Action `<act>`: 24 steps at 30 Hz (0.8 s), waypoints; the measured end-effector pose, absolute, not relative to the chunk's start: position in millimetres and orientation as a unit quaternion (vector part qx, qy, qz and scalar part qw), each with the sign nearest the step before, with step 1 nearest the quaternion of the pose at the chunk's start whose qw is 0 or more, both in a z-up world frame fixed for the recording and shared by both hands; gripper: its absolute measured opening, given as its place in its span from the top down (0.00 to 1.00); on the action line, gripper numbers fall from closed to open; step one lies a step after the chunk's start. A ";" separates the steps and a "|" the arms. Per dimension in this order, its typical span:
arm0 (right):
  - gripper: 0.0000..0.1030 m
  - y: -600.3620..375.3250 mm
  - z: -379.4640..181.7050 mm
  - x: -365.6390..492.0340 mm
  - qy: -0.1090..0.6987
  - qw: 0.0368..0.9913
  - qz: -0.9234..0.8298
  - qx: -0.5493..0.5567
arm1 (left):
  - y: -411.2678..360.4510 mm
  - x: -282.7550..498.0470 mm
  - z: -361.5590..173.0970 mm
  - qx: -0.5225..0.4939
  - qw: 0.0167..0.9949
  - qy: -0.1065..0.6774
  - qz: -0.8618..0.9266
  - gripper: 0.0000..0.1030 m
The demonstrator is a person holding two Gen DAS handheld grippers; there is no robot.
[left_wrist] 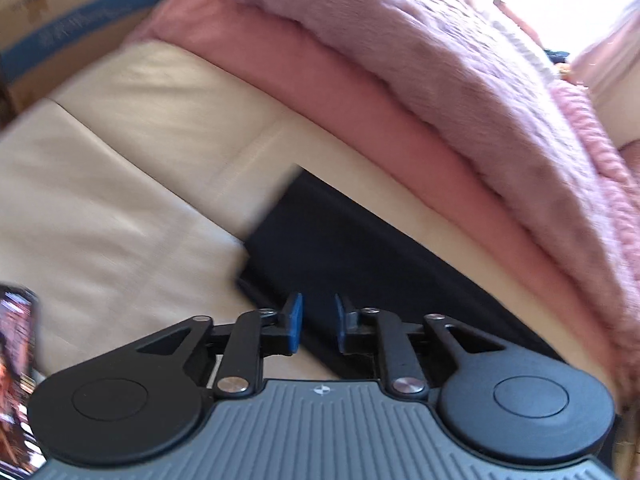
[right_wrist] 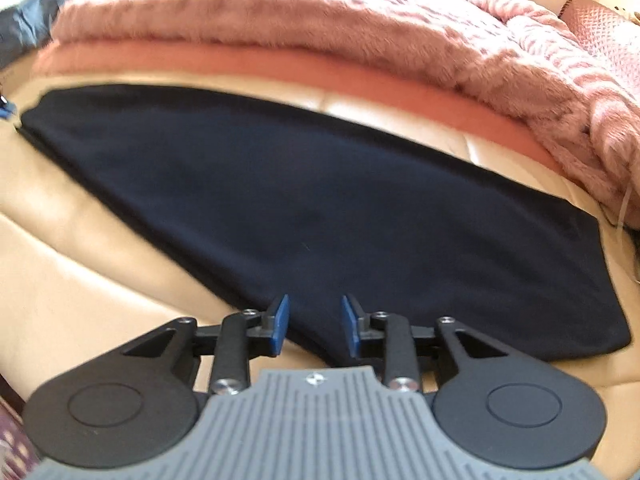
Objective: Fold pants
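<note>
Dark navy pants (right_wrist: 320, 208) lie flat on a cream leather sofa seat (right_wrist: 80, 248), folded lengthwise with the wide end at the right and the narrow leg end at the far left. My right gripper (right_wrist: 314, 326) is open and empty, its blue pads over the pants' near edge at the crotch point. In the left wrist view the leg end of the pants (left_wrist: 340, 248) runs diagonally. My left gripper (left_wrist: 319, 326) is open and empty, its jaws astride the near edge of that leg end.
Pink fluffy blankets (right_wrist: 320, 12) (left_wrist: 440, 80) are piled along the sofa back behind the pants. A cardboard box (left_wrist: 60, 20) stands at the far left. A patterned item (left_wrist: 16, 360) sits at the left edge. Cream seat cushion (left_wrist: 100, 180) lies left of the pants.
</note>
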State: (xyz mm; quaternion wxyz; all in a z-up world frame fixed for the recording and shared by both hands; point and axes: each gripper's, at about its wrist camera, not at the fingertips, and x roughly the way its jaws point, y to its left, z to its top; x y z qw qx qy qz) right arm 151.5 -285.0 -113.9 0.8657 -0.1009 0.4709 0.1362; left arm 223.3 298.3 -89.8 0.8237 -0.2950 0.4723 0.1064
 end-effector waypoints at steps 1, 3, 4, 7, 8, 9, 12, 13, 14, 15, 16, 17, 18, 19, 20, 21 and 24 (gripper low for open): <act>0.76 -278.7 -113.9 153.7 0.465 0.869 0.142 -0.097 | 292.0 225.0 -91.9 -0.300 0.822 0.473 0.100 0.70; 0.76 -260.4 -115.9 159.7 0.454 0.872 0.162 -0.087 | 278.2 229.3 -96.8 -0.298 0.822 0.479 0.085 0.70; 0.76 -248.7 -117.3 162.7 0.449 0.872 0.176 -0.084 | 270.5 230.8 -98.5 -0.294 0.821 0.483 0.075 0.70; 0.76 -214.9 -120.6 170.5 0.437 0.867 0.221 -0.095 | 246.3 233.4 -105.0 -0.282 0.815 0.504 0.039 0.69; 0.76 -200.5 -123.0 169.8 0.433 0.864 0.237 -0.103 | 239.4 234.2 -106.9 -0.279 0.814 0.508 0.033 0.68; 0.76 -186.0 -125.4 170.8 0.429 0.860 0.254 -0.111 | 235.6 233.4 -107.9 -0.280 0.813 0.510 0.030 0.68; 0.76 -157.3 -134.0 178.7 0.425 0.849 0.286 -0.131 | 233.4 232.1 -114.1 -0.296 0.809 0.505 0.044 0.67; 0.76 -149.4 -136.1 179.4 0.424 0.846 0.294 -0.138 | 233.8 231.4 -115.7 -0.303 0.807 0.504 0.051 0.67; 0.76 -142.0 -137.9 180.2 0.422 0.844 0.299 -0.144 | 235.7 228.7 -117.7 -0.312 0.804 0.503 0.058 0.67; 0.76 -138.1 -140.4 184.2 0.421 0.843 0.301 -0.148 | 237.7 225.3 -119.4 -0.319 0.800 0.504 0.064 0.67; 0.76 -136.0 -142.7 188.9 0.421 0.842 0.303 -0.150 | 241.7 223.5 -119.6 -0.322 0.798 0.504 0.067 0.67; 0.76 -134.2 -145.0 191.4 0.423 0.840 0.304 -0.151 | 243.4 223.8 -119.8 -0.324 0.798 0.504 0.068 0.67; 0.76 -132.8 -146.7 193.3 0.427 0.837 0.306 -0.151 | 245.5 225.8 -120.2 -0.325 0.797 0.504 0.068 0.67; 0.76 -133.0 -146.1 193.6 0.430 0.836 0.306 -0.152 | 245.5 229.0 -121.7 -0.325 0.796 0.505 0.071 0.67; 0.76 -133.9 -148.2 195.1 0.433 0.834 0.304 -0.154 | 246.7 230.4 -122.7 -0.324 0.796 0.506 0.074 0.67; 0.76 -135.1 -150.7 196.0 0.438 0.833 0.302 -0.156 | 247.7 228.5 -123.4 -0.324 0.795 0.506 0.076 0.67; 0.76 -139.0 -156.4 196.5 0.446 0.830 0.300 -0.151 | 247.1 230.1 -125.0 -0.317 0.798 0.506 0.079 0.76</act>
